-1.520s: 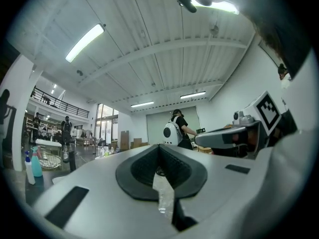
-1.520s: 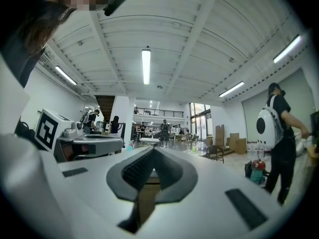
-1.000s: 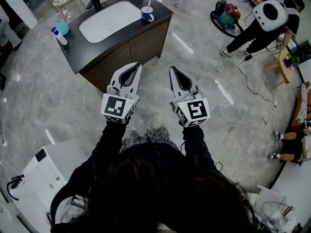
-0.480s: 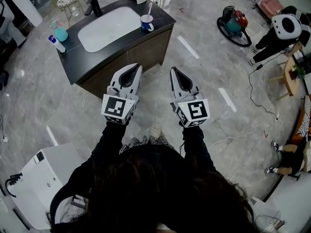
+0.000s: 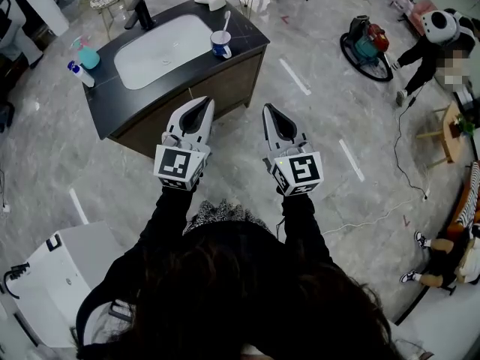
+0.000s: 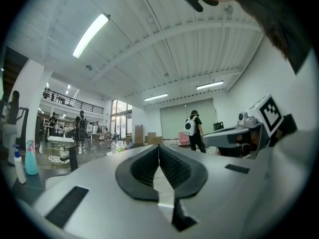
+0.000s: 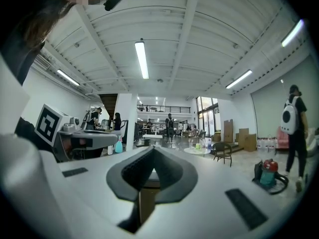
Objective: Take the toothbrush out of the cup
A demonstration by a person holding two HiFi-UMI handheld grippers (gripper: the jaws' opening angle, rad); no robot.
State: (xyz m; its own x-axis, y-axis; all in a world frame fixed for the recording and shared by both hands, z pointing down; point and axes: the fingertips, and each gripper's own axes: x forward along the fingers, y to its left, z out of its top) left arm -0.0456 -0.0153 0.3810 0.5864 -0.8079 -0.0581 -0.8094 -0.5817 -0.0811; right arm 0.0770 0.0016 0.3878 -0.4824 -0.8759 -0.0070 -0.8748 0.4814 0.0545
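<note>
You're not at the cup [image 5: 220, 48] yet.
Your left gripper [image 5: 204, 101] and right gripper [image 5: 267, 109] are closed, empty; open one by the counter's [image 5: 245, 39] right corner.

Side by side, left claw [image 5: 201, 102] and right claw [image 5: 268, 109] point level, jaws together, empty.

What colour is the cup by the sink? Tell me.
The cup is dark blue; head view.
</note>
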